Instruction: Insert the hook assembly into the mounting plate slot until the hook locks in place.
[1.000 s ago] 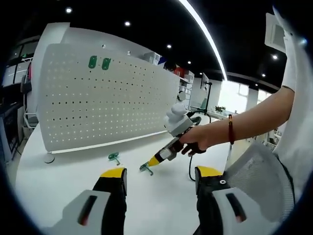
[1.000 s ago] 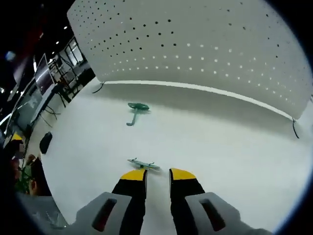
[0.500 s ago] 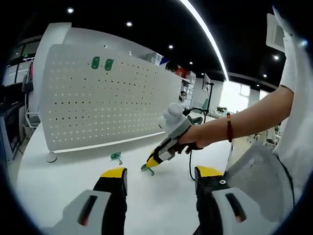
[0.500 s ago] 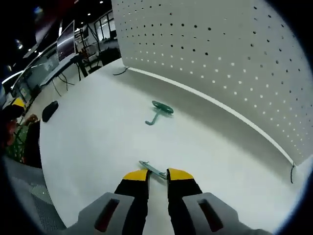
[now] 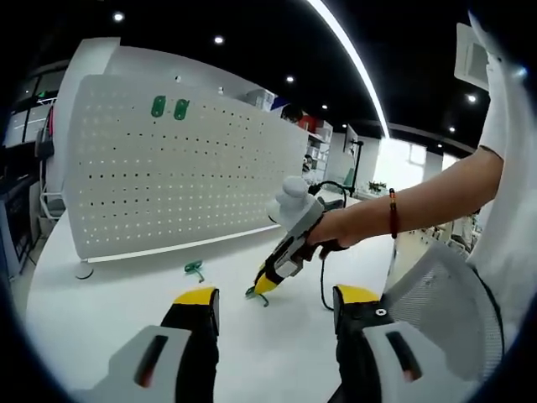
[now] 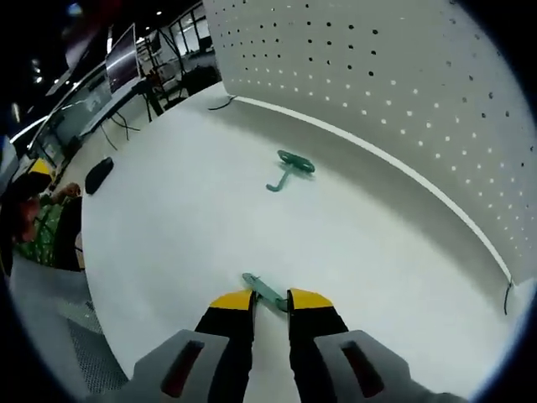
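Right gripper view: right gripper jaws clenched on green hook, now lifted; left gripper jaws released.

The counter lies open around a loose hook; the upright pegboard walls its far side, two hooks mounted high.

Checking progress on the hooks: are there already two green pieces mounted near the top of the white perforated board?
Yes, two green mounted pieces sit side by side near the white perforated board's upper left in the left gripper view.
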